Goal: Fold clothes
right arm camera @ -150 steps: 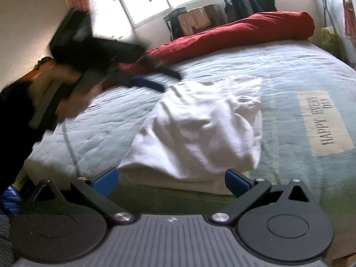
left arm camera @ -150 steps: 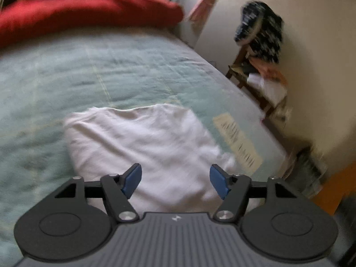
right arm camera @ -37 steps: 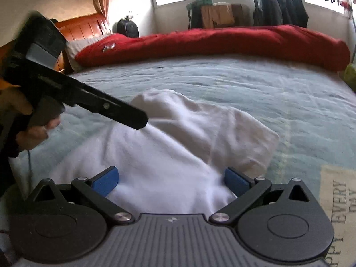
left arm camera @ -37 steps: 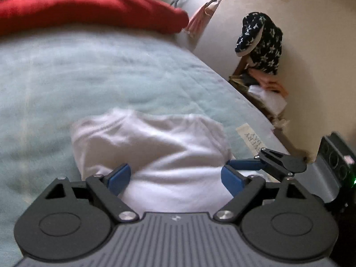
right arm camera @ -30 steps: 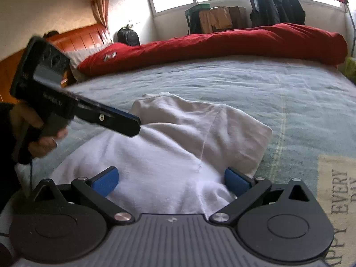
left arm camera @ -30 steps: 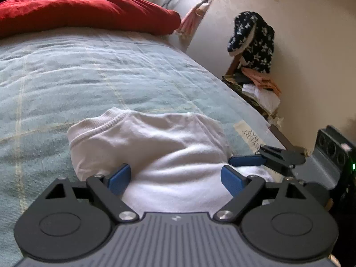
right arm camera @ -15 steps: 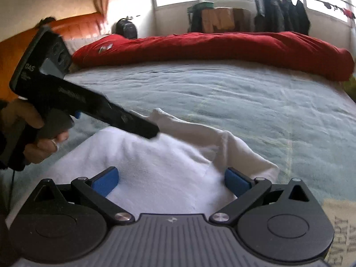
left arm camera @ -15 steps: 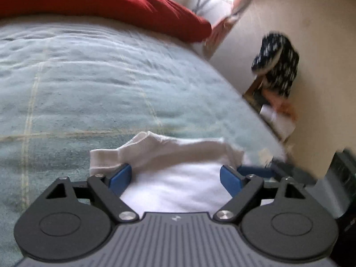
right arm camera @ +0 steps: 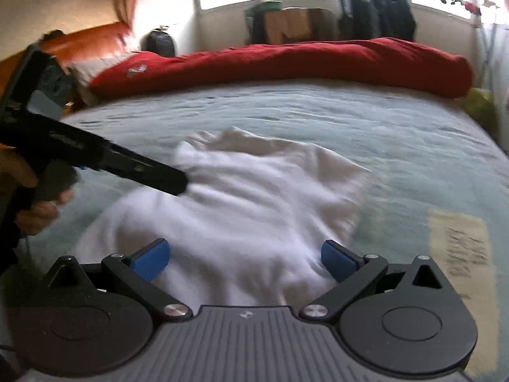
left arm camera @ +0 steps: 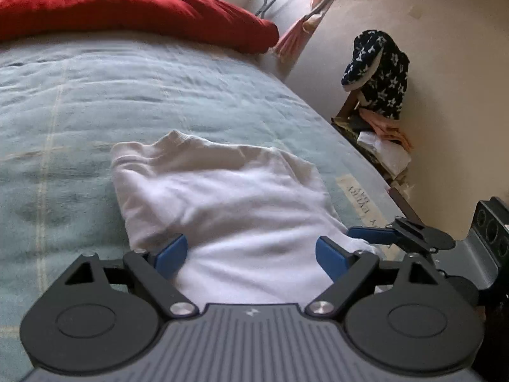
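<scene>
A folded white garment (left arm camera: 229,203) lies on the pale blue-green bedspread (left arm camera: 79,102), its collar end pointing away. My left gripper (left arm camera: 250,256) hovers open over the garment's near edge, cloth showing between its blue pads (left arm camera: 170,254). In the right wrist view the white garment (right arm camera: 254,203) looks blurred. My right gripper (right arm camera: 243,259) is open just above its near end. A hand (right arm camera: 38,210) holds the left gripper (right arm camera: 176,184), whose tip reaches over the garment's left side. The right gripper's fingers (left arm camera: 366,232) show at the garment's right corner.
A rolled red duvet (right arm camera: 286,60) runs along the far side of the bed. A chair with a dark star-patterned garment (left arm camera: 378,73) and piled clothes stands by the wall beyond the bed's right edge. A printed label patch (right arm camera: 461,245) sits on the bedspread.
The left gripper has lifted and pulled back, so more of the garment shows. Its tip has pushed further right across the cloth in the right wrist view. Both grippers stay open.
</scene>
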Demonstrator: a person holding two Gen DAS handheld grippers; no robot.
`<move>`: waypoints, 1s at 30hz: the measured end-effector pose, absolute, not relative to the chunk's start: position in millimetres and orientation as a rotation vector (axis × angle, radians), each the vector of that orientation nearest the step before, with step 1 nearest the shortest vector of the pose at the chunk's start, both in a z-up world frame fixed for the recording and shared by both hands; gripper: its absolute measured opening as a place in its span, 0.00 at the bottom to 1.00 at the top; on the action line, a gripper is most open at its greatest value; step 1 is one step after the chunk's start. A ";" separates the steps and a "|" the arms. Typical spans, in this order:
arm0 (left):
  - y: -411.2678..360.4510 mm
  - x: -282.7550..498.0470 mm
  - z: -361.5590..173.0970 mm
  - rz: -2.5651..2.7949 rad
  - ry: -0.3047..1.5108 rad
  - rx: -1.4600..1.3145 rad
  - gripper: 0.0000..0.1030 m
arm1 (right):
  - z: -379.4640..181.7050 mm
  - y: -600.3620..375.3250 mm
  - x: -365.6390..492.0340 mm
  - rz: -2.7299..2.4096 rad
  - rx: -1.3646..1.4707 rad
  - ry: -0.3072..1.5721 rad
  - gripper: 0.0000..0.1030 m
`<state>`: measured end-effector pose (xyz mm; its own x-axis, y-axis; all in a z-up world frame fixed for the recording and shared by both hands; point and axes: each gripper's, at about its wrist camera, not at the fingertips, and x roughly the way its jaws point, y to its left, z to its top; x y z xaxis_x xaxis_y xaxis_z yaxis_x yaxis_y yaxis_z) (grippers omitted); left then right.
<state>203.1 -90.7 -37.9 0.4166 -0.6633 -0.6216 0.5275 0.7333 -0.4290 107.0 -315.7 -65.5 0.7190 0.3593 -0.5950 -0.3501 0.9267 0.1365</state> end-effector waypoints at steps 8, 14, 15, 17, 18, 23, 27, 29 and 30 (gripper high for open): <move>-87.6 162.9 -10.8 -0.809 0.811 -0.231 0.86 | -27.0 -293.4 73.6 0.474 0.024 0.528 1.00; -81.9 154.6 -44.3 -0.758 0.879 -0.304 0.86 | -51.4 -296.5 78.1 0.394 0.049 0.605 1.00; -80.7 153.3 -44.4 -0.752 0.883 -0.311 0.86 | -55.2 -298.9 78.5 0.378 0.057 0.616 1.00; -79.3 152.7 -38.4 -0.741 0.886 -0.326 0.86 | -62.8 -303.7 79.2 0.346 0.072 0.638 1.00; -78.9 152.8 -35.6 -0.740 0.883 -0.334 0.86 | -59.5 -303.5 76.9 0.327 0.066 0.638 1.00; -86.6 157.3 -39.5 -0.744 0.897 -0.321 0.87 | -48.5 -297.5 68.9 0.358 0.095 0.573 1.00; -79.0 154.3 -47.4 -0.738 0.898 -0.369 0.87 | -63.7 -292.6 77.9 0.331 0.071 0.651 1.00; -75.6 151.3 -42.8 -0.732 0.898 -0.376 0.87 | -72.2 -296.8 76.0 0.309 0.073 0.673 1.00; -74.2 149.9 -40.1 -0.729 0.899 -0.378 0.87 | -71.0 -298.8 72.9 0.310 0.082 0.671 1.00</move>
<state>149.9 -74.2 -40.1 0.4090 -0.7117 -0.5712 0.4115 0.7025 -0.5807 72.9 -298.8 -71.0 0.7395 0.3082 -0.5985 -0.2555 0.9510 0.1740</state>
